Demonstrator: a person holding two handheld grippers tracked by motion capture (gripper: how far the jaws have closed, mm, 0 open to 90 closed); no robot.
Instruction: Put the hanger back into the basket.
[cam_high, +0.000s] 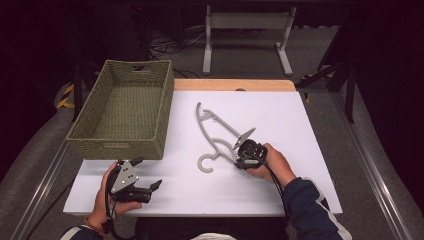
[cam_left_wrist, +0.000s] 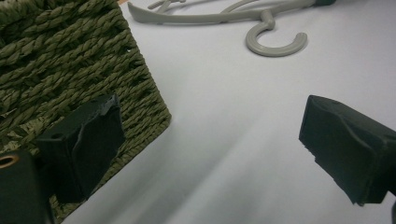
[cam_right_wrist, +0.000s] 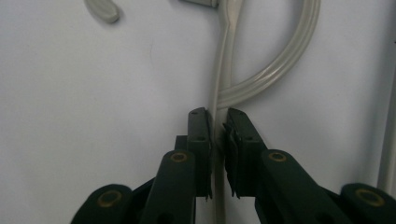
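Where right tool (cam_right_wrist: 217, 126) clamps, hanger (cam_right_wrist: 224, 70) hidden

The left gripper (cam_high: 149, 172) is black, topped by a grey three-cornered plate (cam_high: 125, 177) with small dark screw holes. Its pads (cam_left_wrist: 95, 135) are blocky matte rubber, rough at the edges. The right gripper (cam_right_wrist: 218, 128) has black linked arms with brass-coloured rivets (cam_right_wrist: 179, 157) at the joints and a black cable (cam_high: 274, 179) trailing behind. The right sleeve (cam_high: 312, 210) is dark navy with a white stripe. A bracelet (cam_high: 93, 225) rings the left wrist.
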